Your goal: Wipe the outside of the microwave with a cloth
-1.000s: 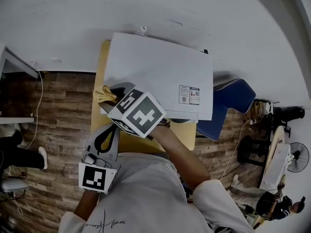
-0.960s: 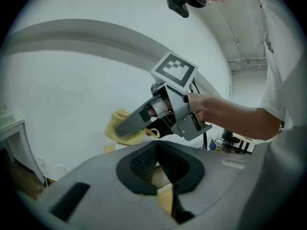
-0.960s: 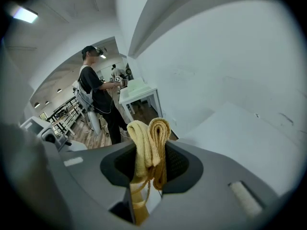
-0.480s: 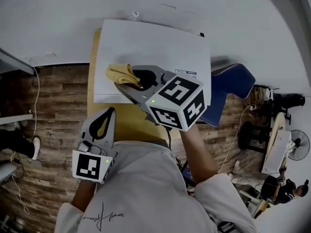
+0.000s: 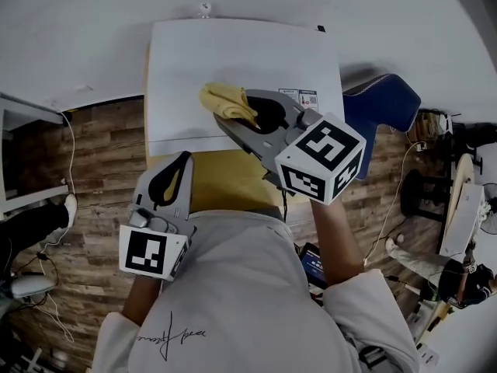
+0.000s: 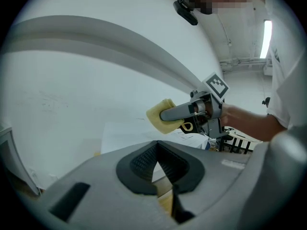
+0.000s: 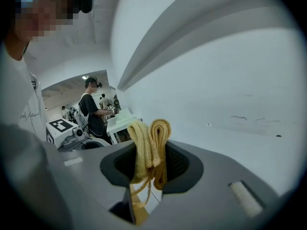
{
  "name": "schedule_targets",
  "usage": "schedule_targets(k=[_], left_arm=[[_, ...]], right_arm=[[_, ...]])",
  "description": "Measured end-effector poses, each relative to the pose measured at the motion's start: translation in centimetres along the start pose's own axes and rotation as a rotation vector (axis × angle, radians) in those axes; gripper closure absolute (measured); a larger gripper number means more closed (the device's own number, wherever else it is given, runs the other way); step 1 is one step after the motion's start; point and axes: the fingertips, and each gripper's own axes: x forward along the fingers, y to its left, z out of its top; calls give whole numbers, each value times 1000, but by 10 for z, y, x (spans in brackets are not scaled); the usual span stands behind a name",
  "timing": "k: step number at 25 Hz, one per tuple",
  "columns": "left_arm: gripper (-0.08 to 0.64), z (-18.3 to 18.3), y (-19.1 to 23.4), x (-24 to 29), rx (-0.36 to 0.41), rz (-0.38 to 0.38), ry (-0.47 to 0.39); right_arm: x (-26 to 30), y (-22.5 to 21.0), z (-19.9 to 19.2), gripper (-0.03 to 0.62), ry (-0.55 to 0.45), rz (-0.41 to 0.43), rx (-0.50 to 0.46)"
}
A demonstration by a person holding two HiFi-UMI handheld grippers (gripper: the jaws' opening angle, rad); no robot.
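The white microwave (image 5: 241, 61) stands on a yellow stand (image 5: 225, 183) against the wall, seen from above. My right gripper (image 5: 233, 116) is shut on a folded yellow cloth (image 5: 224, 99) and holds it over the front middle of the microwave's top. In the right gripper view the cloth (image 7: 151, 143) sticks up doubled between the jaws. My left gripper (image 5: 177, 169) hangs shut and empty at the stand's front left, short of the microwave. From the left gripper view, the cloth (image 6: 160, 115) shows pinched in the right gripper (image 6: 165, 115) above the white top (image 6: 124, 133).
A blue chair (image 5: 380, 119) stands right of the microwave. A white desk corner (image 5: 27, 111) is at the far left on the wooden floor (image 5: 85, 177). Cables and a fan (image 5: 485, 224) lie at the right. People (image 7: 93, 110) stand far off.
My right gripper carried the cloth from the microwave's front left corner up onto its top and rightward toward the middle. The left gripper barely moved.
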Motion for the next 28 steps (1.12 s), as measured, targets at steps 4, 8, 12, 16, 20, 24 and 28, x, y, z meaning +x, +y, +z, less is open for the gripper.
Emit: schedule_targets(k=[4,8,12,16,20,24,28], left_arm=[[565,1,6,2,25,-17,-1],[565,3,-1,5,36,-23,1],[565,9,-4,7,34,-24,-9],[565,9,-4,12,27,-23,-18],[565,11,-5,13,13,-16,-31],[565,15,-6,12,-17,-9,-47],[565,22,-2,7,-30,17,-83]], right_arm=[[-7,-6,-2,468,-44,-36,-33],[-32,-16,-9,468,-62,-81,-22],[-56,-22,-14,468,-85,-136,-11],[-74,-28,-26,468,-102,-186,7],[-89,-28,-39,468,-113,-231,25],[-107,-27,-51,468,-134,-285,25],[-124,-27,-56,469,-187,-331,49]])
